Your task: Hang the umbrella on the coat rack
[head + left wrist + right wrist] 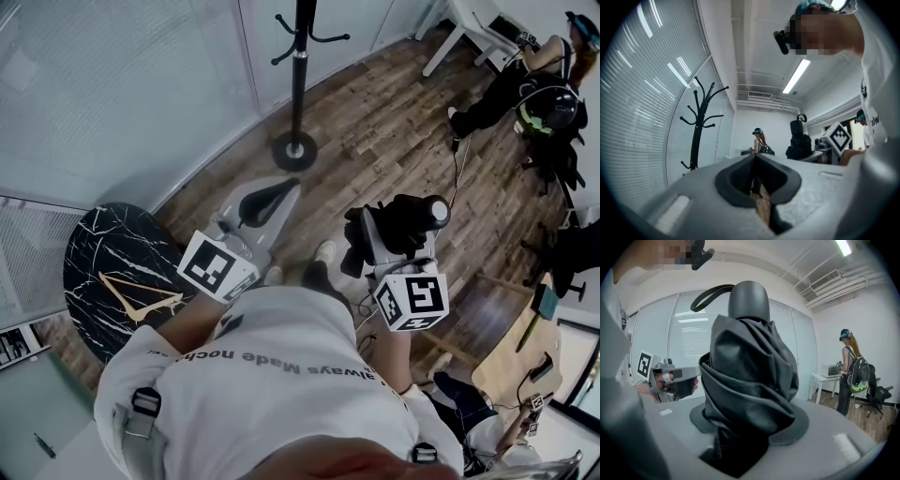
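A folded black umbrella (747, 380) with a grey handle (748, 301) and a strap loop (710, 294) stands up between the jaws of my right gripper (740, 427), which is shut on its fabric body. From the head camera the umbrella (405, 223) sits in the right gripper (389, 230) above the wooden floor. The black coat rack (298, 75) stands ahead, its round base (293, 151) on the floor in front of both grippers. My left gripper (281, 192) is to the left of the umbrella, jaws together and holding nothing. Ahead and to the left of the left gripper (754, 158), the rack (696, 126) rises by the blinds.
A round black marble table (89, 253) with a gold triangular piece (141, 298) stands at the left. A person with a backpack (530, 89) stands by a white desk (459, 33) at the far right, near a dark chair (562, 155). Blinds and glass walls (112, 84) close the left side.
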